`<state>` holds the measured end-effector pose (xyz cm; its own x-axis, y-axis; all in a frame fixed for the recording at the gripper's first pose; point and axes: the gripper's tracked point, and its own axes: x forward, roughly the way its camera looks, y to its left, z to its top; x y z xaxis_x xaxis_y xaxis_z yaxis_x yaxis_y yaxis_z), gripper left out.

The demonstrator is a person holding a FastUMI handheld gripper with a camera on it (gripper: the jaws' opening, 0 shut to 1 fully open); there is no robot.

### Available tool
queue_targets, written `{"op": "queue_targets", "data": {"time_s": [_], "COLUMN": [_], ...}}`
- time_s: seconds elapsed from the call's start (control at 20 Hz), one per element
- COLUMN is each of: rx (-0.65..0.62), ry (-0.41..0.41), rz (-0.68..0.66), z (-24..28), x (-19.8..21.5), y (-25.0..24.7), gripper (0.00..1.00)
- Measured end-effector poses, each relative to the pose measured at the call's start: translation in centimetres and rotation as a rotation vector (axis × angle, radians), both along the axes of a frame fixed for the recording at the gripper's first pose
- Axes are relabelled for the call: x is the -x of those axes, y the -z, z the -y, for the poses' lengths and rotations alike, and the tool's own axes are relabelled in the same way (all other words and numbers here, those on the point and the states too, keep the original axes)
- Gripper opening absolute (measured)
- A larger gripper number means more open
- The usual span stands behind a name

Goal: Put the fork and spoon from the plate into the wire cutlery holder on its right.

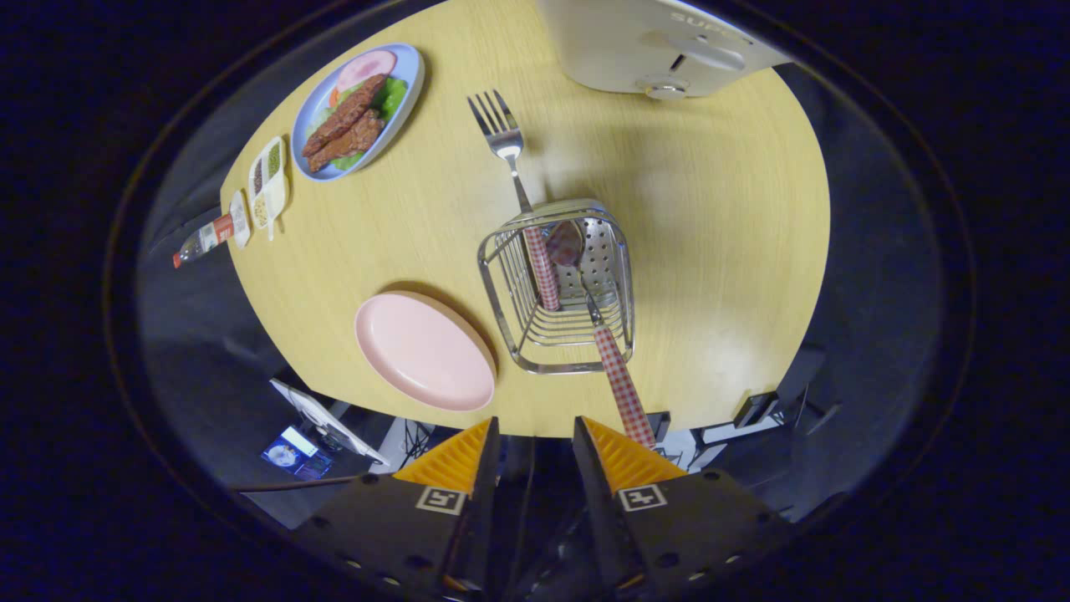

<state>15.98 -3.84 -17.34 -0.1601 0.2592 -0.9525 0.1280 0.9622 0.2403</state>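
I look down on a round wooden table (719,209) from above. The wire cutlery holder (501,251) stands just ahead of my fingers, to the right of the pink plate (425,349), which is bare. A fork (501,134) stands in the holder with its checked handle down and its tines leaning out over the far rim. The spoon (619,376) also sits in the holder, bowl down, and its checked handle rises toward me past the outer side of my right fingertip (619,456). My gripper (535,422) is open above the table's near edge, with nothing between the fingers.
A blue plate of food (359,109) lies at the far left. Beside it are a small white dish of beans (269,180) and a bottle (205,238) at the table's edge. A white appliance (660,42) stands at the far side. Bare wood stretches right of the holder.
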Motion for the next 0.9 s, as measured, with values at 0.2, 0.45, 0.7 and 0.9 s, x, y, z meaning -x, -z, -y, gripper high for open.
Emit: {"op": "queue_targets", "data": {"time_s": [0.2,0.45,0.7,0.9], "rx": [0.035,0.044,0.021,0.03], "ry": [-0.052,-0.118,-0.048,0.038], "rz": [0.12,0.388,0.838,1.214], "z": [-0.5,-2.3,-3.0,-2.1], "x": [1.9,4.3,4.7,6.2], "y": [-2.0,-6.4,-11.7,-16.4], "gripper": [0.69,0.88,0.95,0.96]}}
